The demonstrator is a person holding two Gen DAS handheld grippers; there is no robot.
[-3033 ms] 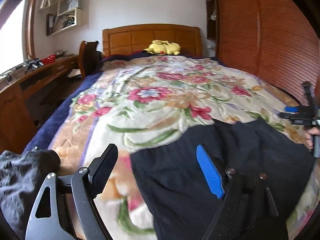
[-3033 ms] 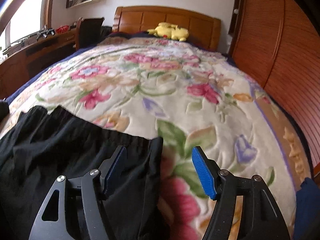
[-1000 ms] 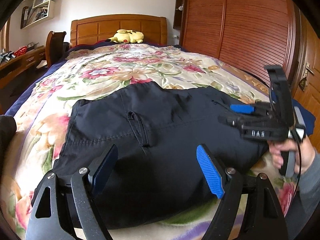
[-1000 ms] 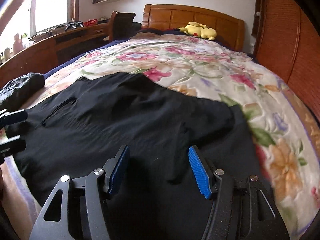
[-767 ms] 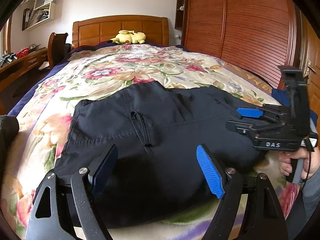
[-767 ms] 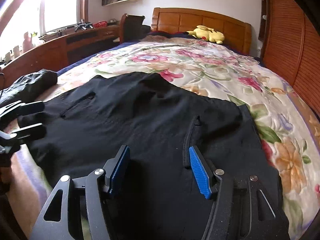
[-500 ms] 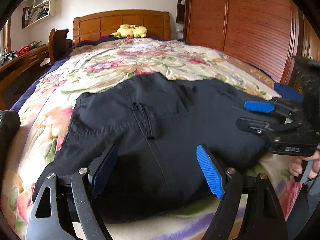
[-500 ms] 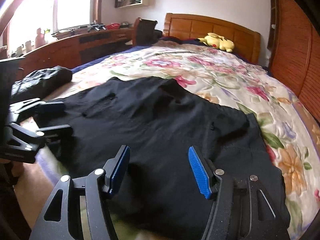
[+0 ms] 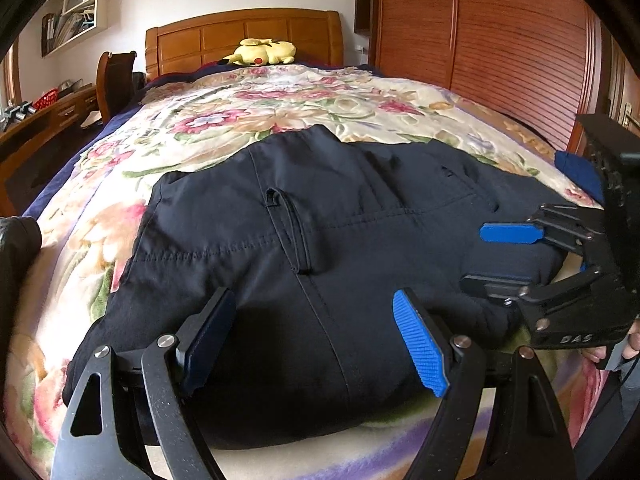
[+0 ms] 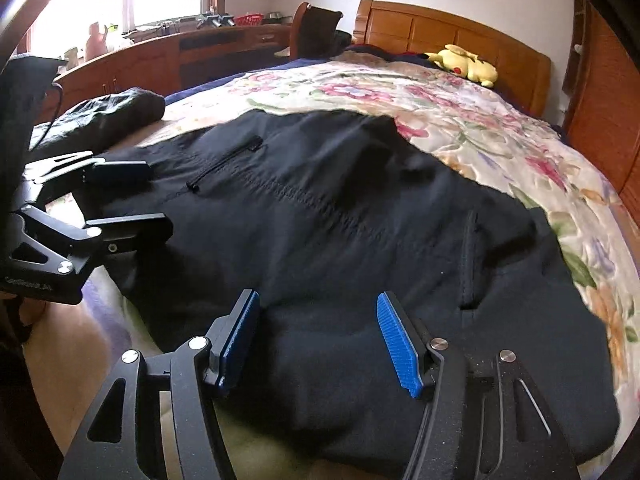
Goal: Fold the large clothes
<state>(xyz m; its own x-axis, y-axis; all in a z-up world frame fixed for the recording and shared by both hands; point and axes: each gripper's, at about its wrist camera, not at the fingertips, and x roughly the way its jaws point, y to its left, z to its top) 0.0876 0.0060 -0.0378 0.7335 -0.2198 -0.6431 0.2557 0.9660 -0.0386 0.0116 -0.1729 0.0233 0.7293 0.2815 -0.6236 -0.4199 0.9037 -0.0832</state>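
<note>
A black garment (image 9: 320,220) with zip pockets lies spread flat across the near part of the flowered bedspread (image 9: 280,108). My left gripper (image 9: 314,344) hovers open over the garment's near edge, nothing between its blue pads. My right gripper (image 9: 496,258) reaches in from the right over the garment's right end, held by a hand. In the right wrist view the right gripper (image 10: 318,340) stands open above the black garment (image 10: 340,220), and the left gripper (image 10: 132,200) is open at the garment's left end.
A second dark garment (image 10: 104,120) lies bunched at the bed's left edge. A yellow plush toy (image 9: 262,53) rests by the wooden headboard (image 9: 244,36). A slatted wardrobe (image 9: 500,40) lines the right side, a desk (image 10: 160,56) and chair the left. Blue cloth (image 9: 576,172) shows at the right.
Both views have drawn back from the garment's side edges and now take in the whole garment. Over the last second the right gripper slid right and lower in the left wrist view.
</note>
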